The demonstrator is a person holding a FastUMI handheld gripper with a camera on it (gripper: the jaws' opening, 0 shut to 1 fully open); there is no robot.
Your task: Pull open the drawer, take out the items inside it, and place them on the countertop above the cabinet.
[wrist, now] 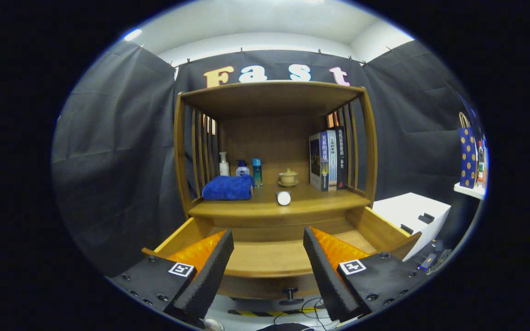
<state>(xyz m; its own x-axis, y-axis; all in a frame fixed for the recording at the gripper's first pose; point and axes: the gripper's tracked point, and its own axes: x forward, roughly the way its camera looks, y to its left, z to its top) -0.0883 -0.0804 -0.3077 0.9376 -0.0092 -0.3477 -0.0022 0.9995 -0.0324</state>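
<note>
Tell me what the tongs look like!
The tongs have two wedge-shaped fingers with bumpy, textured inner faces. Each sits on a dark block studded with small screws, and each block carries a small square black-and-white marker. No cables or sleeves show on them.

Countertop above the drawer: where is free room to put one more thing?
On the countertop, the front strip is bare between the white object and the books, and also between it and the blue towel. The back left is crowded by bottles; a lidded cup stands mid-back. The hand-held gripper hangs open over the pulled-out drawer.
</note>
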